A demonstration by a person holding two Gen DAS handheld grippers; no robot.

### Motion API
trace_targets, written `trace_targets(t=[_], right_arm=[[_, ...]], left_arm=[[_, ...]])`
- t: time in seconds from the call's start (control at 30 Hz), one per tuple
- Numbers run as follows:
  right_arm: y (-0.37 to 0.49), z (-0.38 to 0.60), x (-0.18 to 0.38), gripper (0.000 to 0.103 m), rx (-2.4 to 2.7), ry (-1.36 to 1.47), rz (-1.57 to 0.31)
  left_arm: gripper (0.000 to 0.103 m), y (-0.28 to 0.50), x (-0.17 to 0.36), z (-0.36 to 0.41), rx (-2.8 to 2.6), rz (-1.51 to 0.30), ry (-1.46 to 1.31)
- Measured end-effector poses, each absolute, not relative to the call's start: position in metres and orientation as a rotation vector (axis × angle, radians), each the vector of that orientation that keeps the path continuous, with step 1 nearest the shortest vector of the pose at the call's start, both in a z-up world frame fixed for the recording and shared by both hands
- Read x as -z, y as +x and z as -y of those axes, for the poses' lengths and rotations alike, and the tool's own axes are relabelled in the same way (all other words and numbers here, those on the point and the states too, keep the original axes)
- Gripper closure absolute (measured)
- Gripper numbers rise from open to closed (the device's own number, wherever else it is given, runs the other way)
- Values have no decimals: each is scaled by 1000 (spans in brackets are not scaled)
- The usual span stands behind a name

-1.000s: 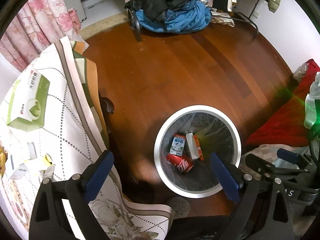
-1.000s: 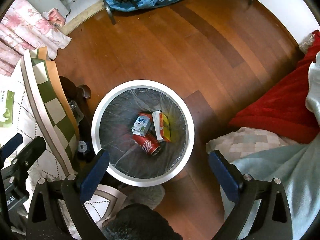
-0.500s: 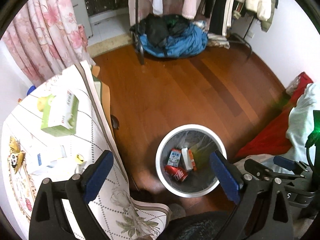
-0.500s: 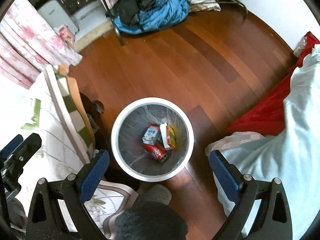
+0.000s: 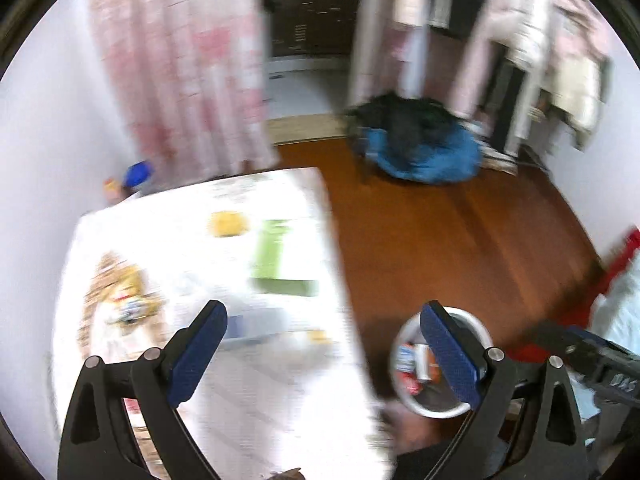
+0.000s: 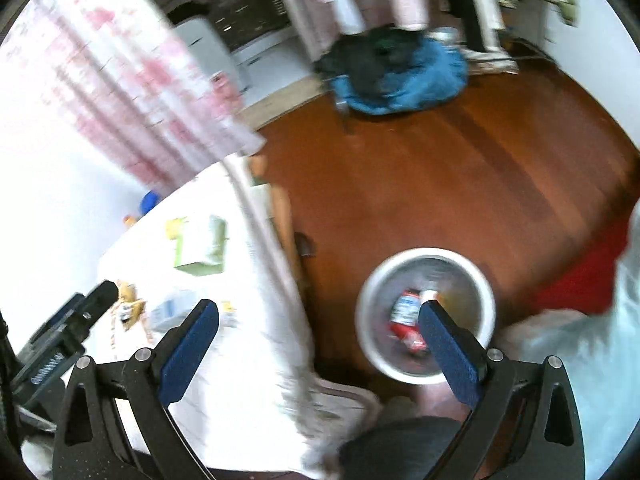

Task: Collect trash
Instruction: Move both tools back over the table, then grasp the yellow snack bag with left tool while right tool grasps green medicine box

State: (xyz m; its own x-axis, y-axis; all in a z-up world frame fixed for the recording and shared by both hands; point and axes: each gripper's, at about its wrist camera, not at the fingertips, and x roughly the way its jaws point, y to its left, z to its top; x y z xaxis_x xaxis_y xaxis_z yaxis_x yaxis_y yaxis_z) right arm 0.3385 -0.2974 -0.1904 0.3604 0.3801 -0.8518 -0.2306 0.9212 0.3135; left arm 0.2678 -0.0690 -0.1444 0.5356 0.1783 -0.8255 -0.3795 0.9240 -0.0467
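Clearly open wide on the left claw, with the two blue pads far apart and nothing between them. Hangs above the near edge of the tabletop, which is covered with a white patterned cloth. Same for the right claw: spread wide, gripping nothing, placed over the gap between the tabletop and the trash bin.

Just beyond the right claw's right finger, on the wooden floor, stands the round bin with white rim, close beside the tabletop's hanging cloth. Inside the bin, already lying together: a small blue-and-white milk carton, a red can touching it from below, and a white-orange carton partly hidden behind the finger.

On the tabletop, well apart from the bin: a green tissue box, a yellow thing just beside it, blurred too much to name, and some coloured packets nearer to the left claw, also unclear because of motion blur.

Farther out: a pink flowered curtain behind the tabletop, a blue and black heap of clothes on the floor, and a red cloth at the right of the bin.
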Motion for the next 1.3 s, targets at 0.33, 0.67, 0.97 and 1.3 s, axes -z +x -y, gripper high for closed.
trace_targets(t=[0.33, 0.67, 0.97, 1.3], right_arm=[[389, 96, 257, 2, -474, 42, -1266], [426, 26, 312, 2, -411, -66, -1342], [437, 20, 326, 2, -398, -82, -1375], [433, 15, 325, 26, -422, -129, -1358]], left_arm=[[4, 205, 224, -118, -669, -1038, -480], [4, 217, 293, -190, -653, -1109, -697], [15, 240, 325, -196, -644, -1132, -721], [61, 234, 306, -178, -663, -1097, -541]])
